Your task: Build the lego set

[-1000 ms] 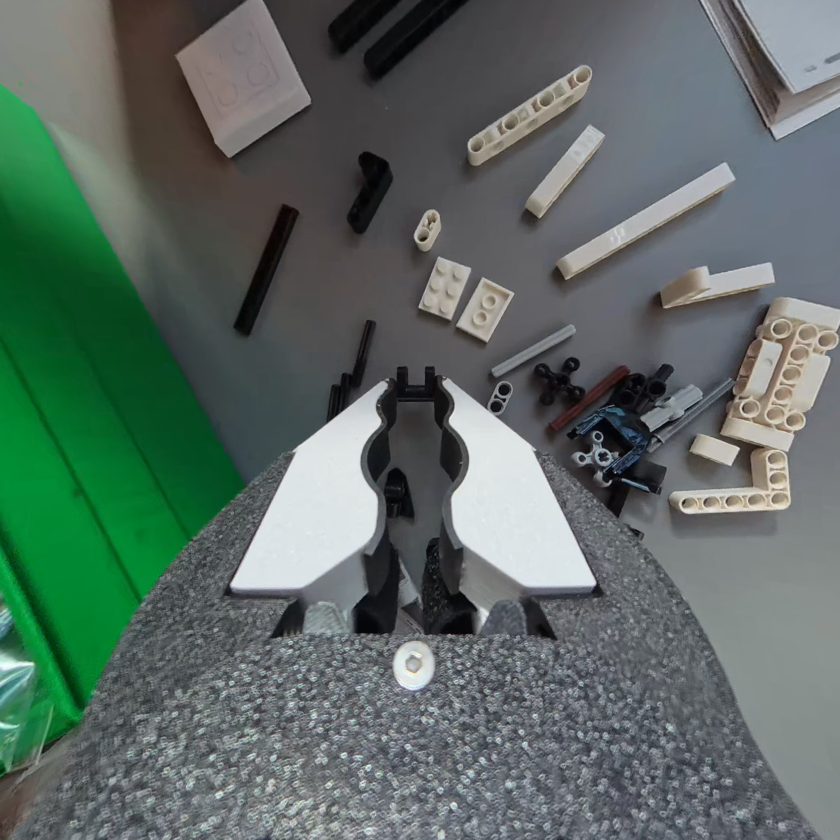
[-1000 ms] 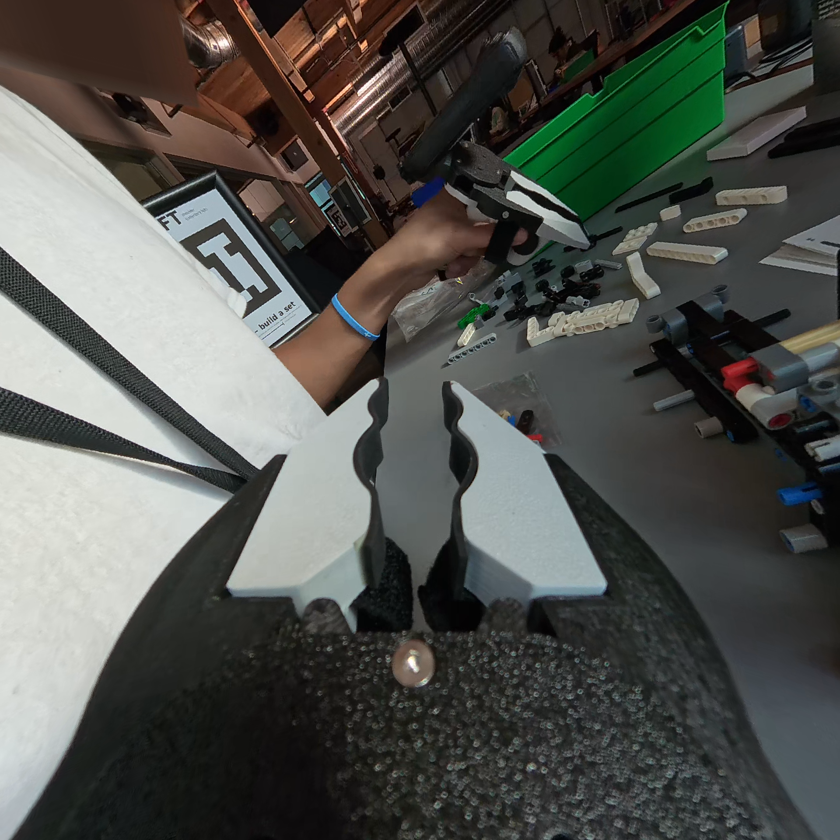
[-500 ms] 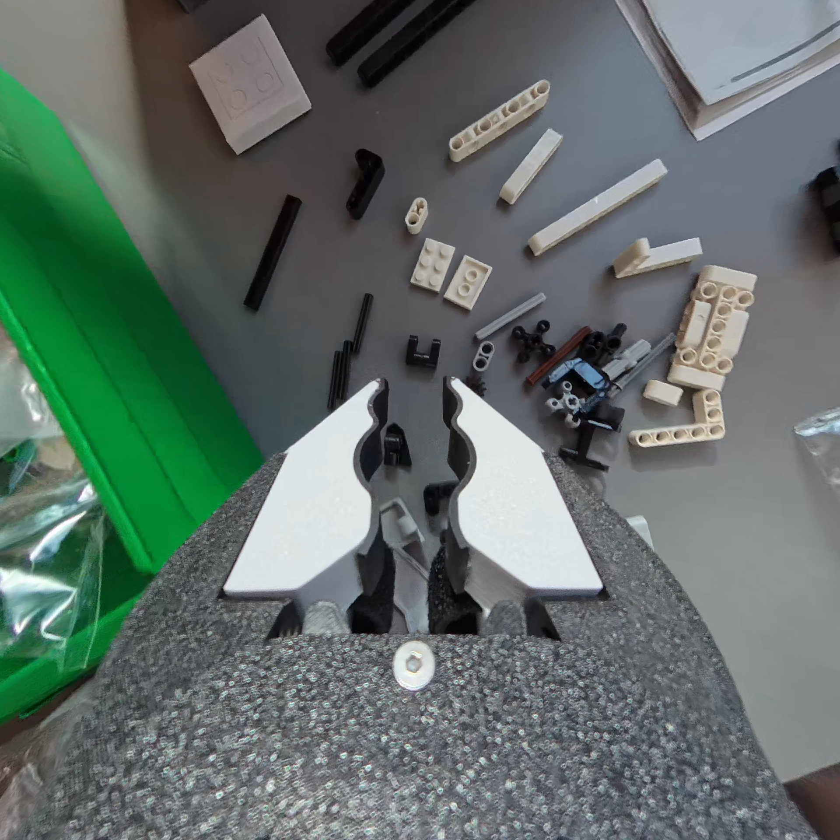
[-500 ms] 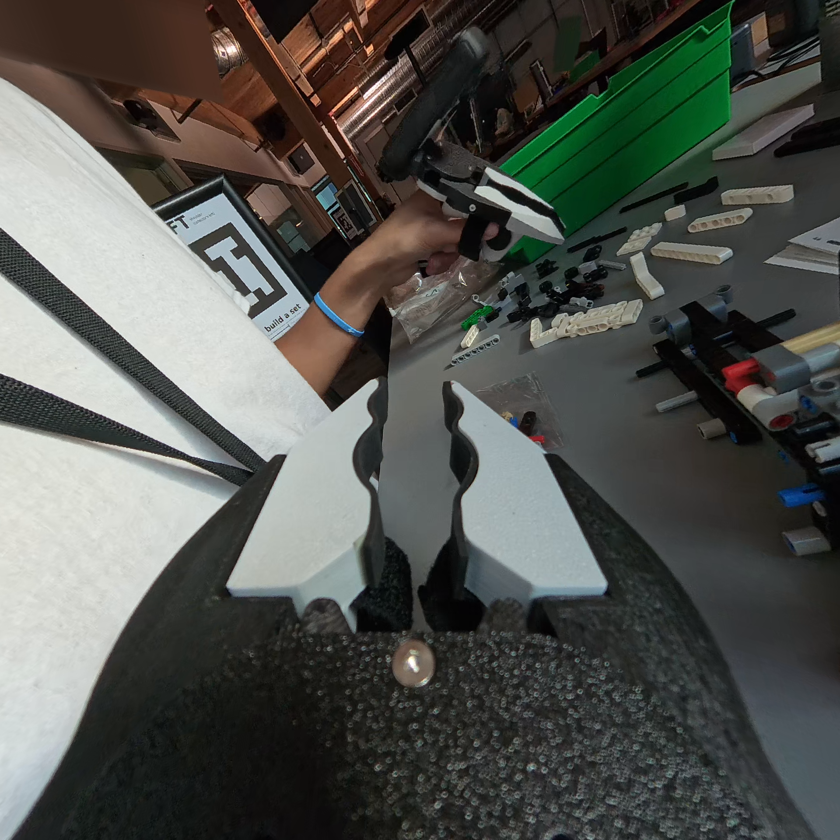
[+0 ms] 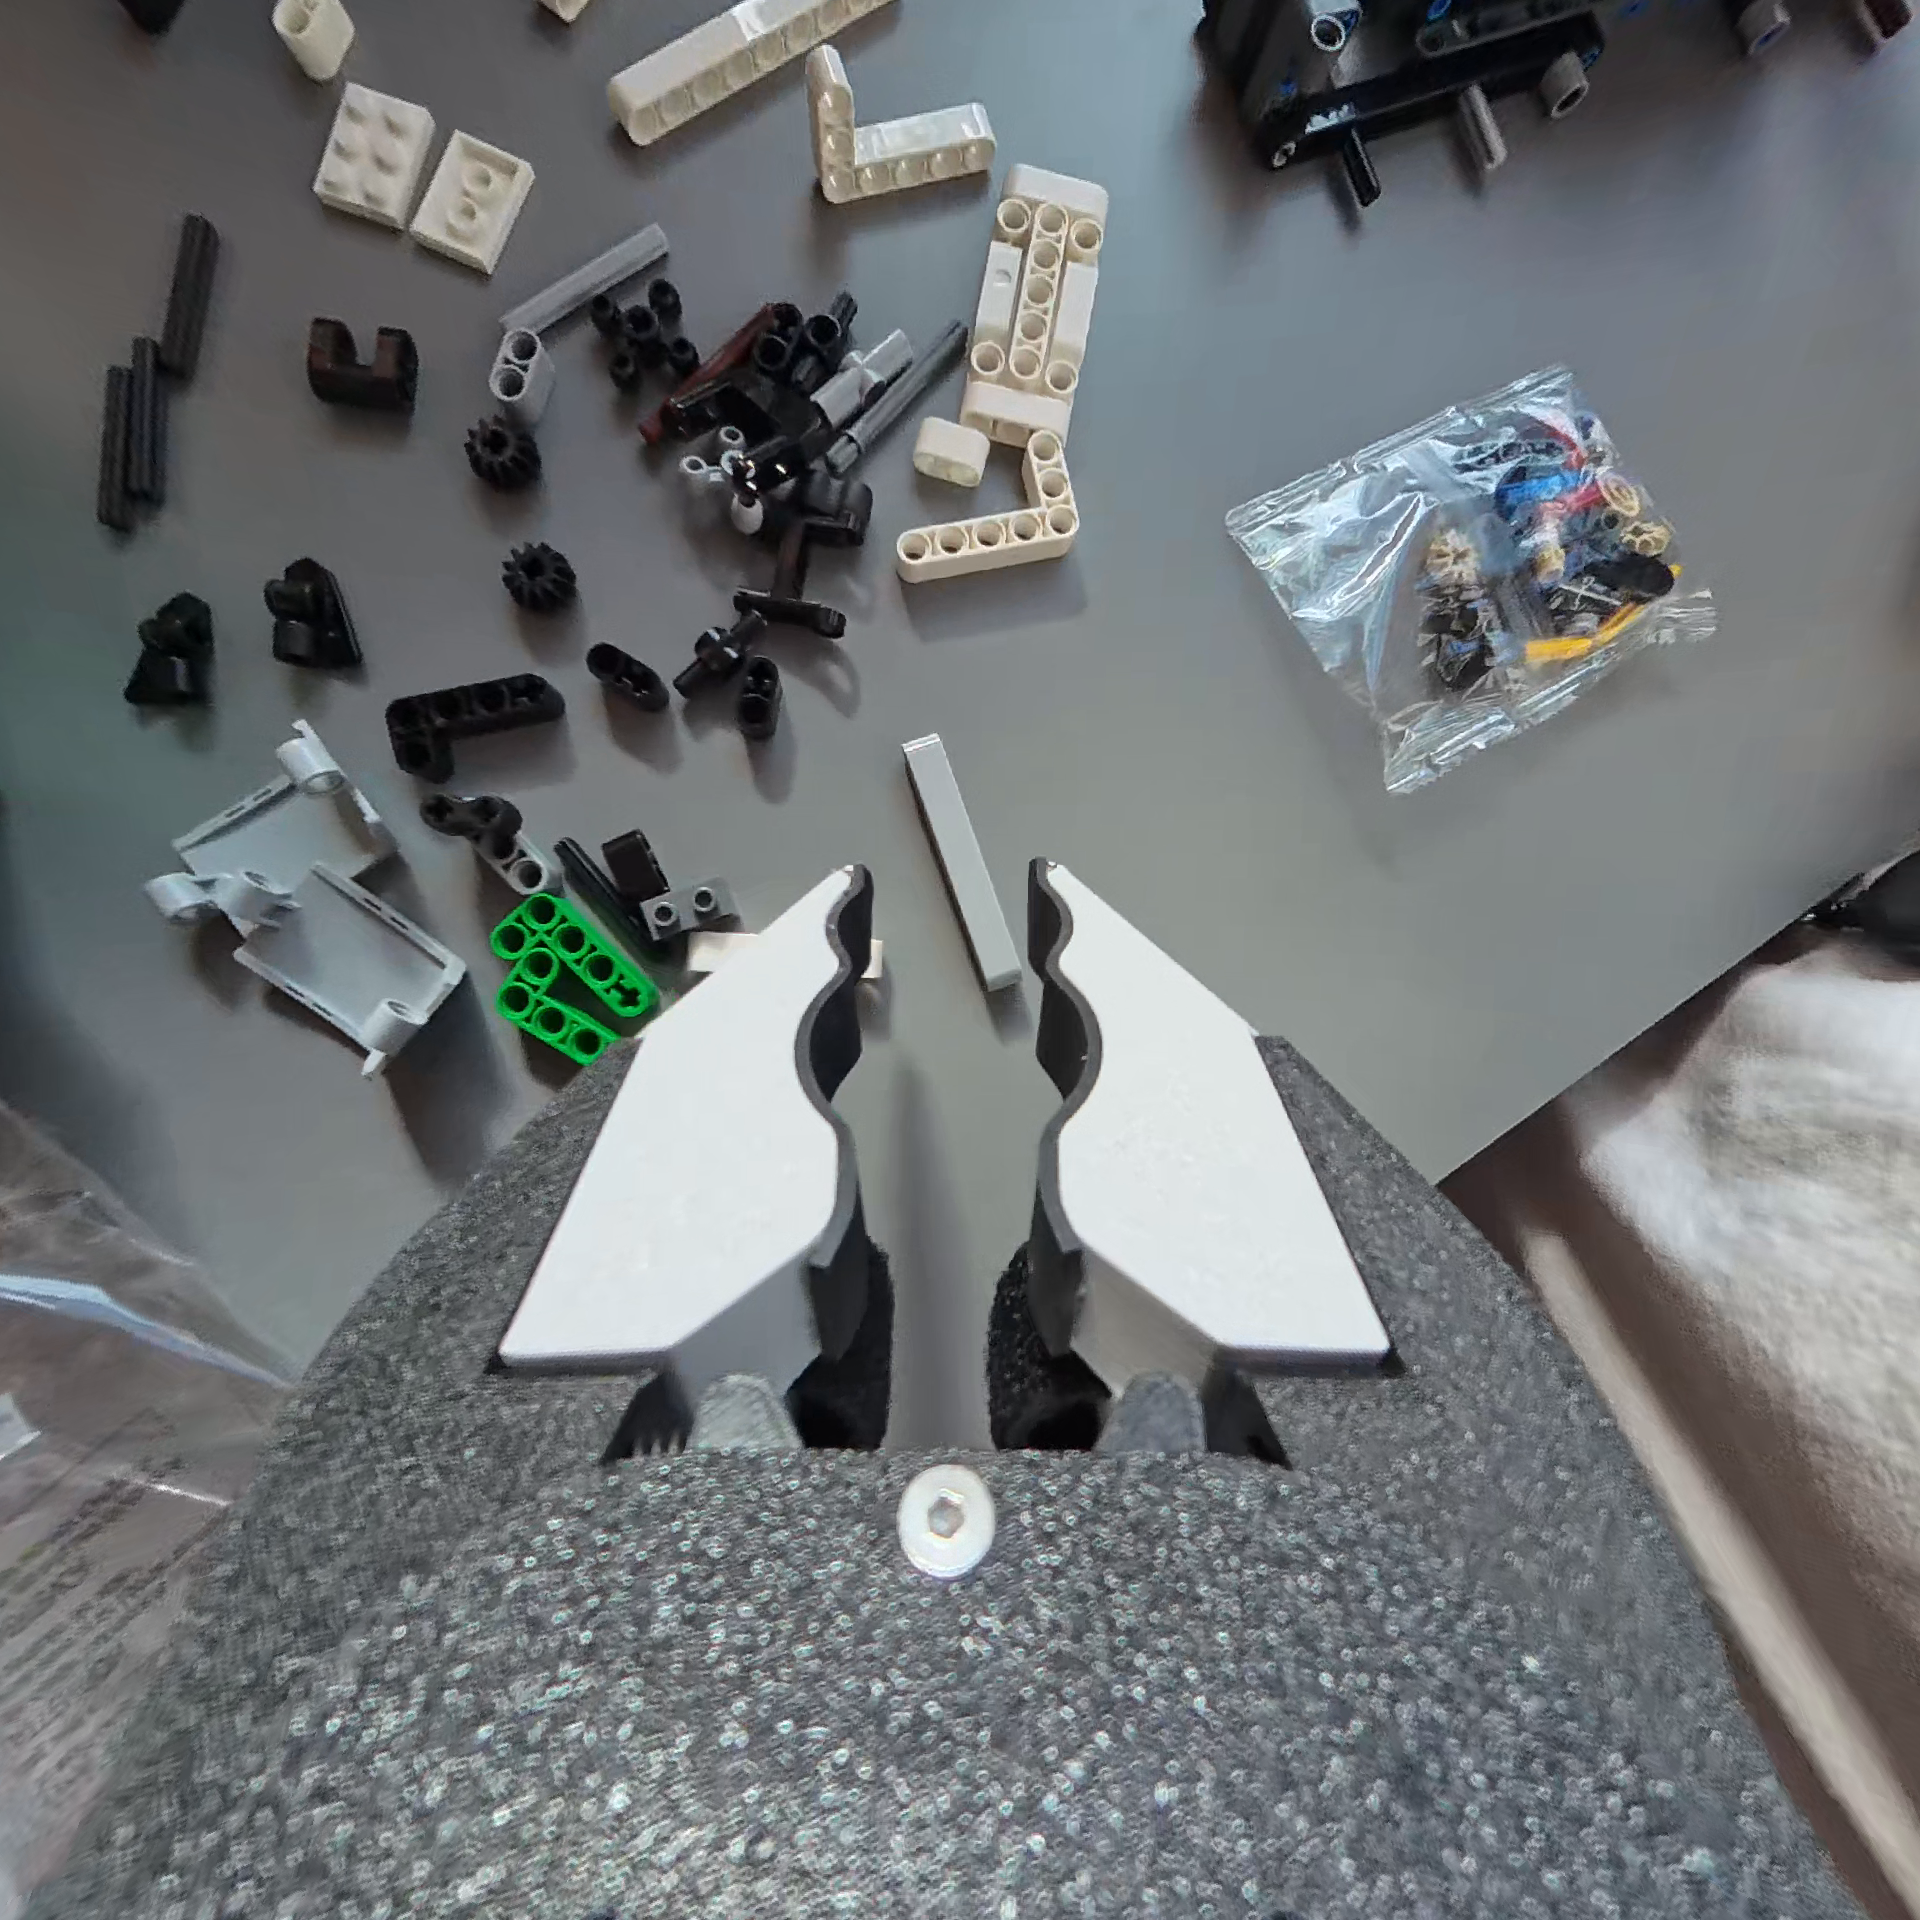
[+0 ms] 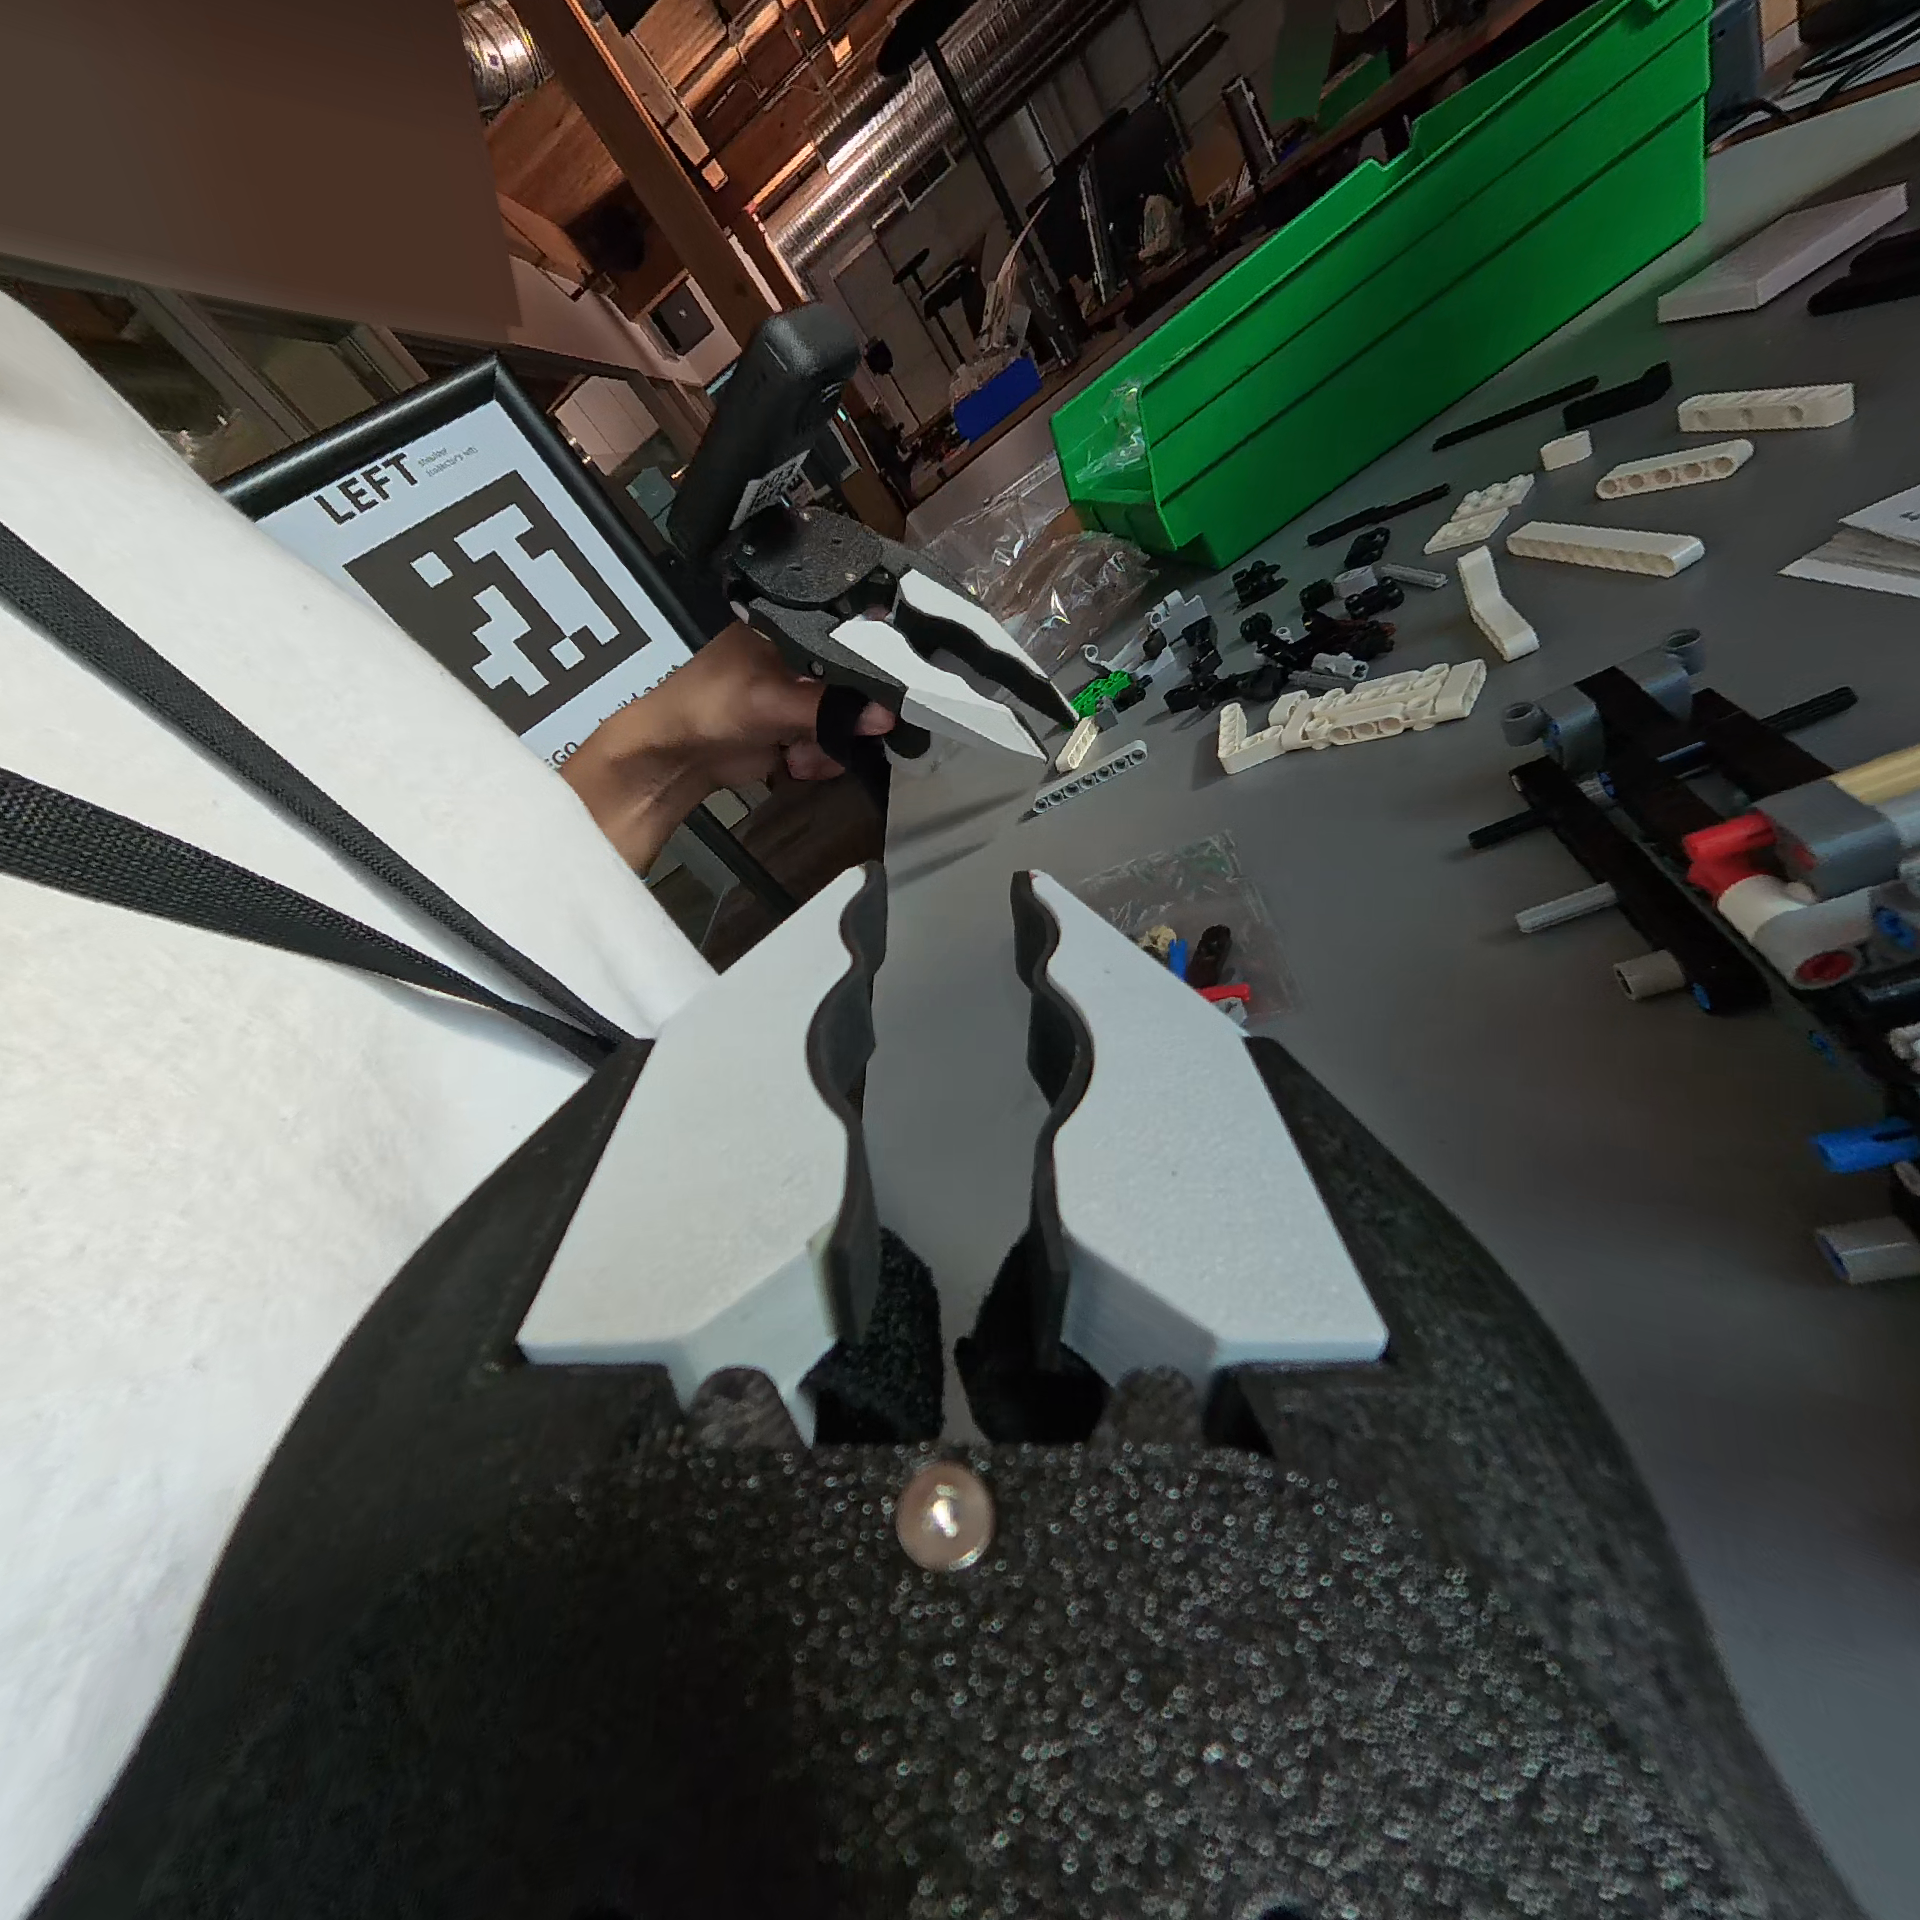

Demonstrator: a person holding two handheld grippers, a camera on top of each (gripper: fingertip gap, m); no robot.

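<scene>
My left gripper (image 5: 948,871) is open and holds nothing. It hovers over the grey table near its front edge. A long light-grey beam (image 5: 961,862) lies flat on the table below the gap between the tips, nearer the right finger (image 5: 1164,1143), with space on both sides. A green angled beam (image 5: 566,966) and small dark pieces lie just left of the left finger. The right wrist view shows this gripper (image 6: 1051,732) held by a hand, tips pointing down at the table. My right gripper (image 6: 948,878) is open and empty, held low in front of a white garment.
Loose black pieces (image 5: 769,416) and white beams (image 5: 1029,312) lie ahead. A clear bag of small parts (image 5: 1475,571) lies to the right. A black built frame (image 6: 1662,831) stands at the right, a green bin (image 6: 1403,312) at the back. The table edge (image 5: 1558,1101) runs close on the right.
My left gripper let go of a small black clip piece, which now lies on the table. It opened wider and moved back toward the front edge, over the grey beam. My right gripper stayed still.
</scene>
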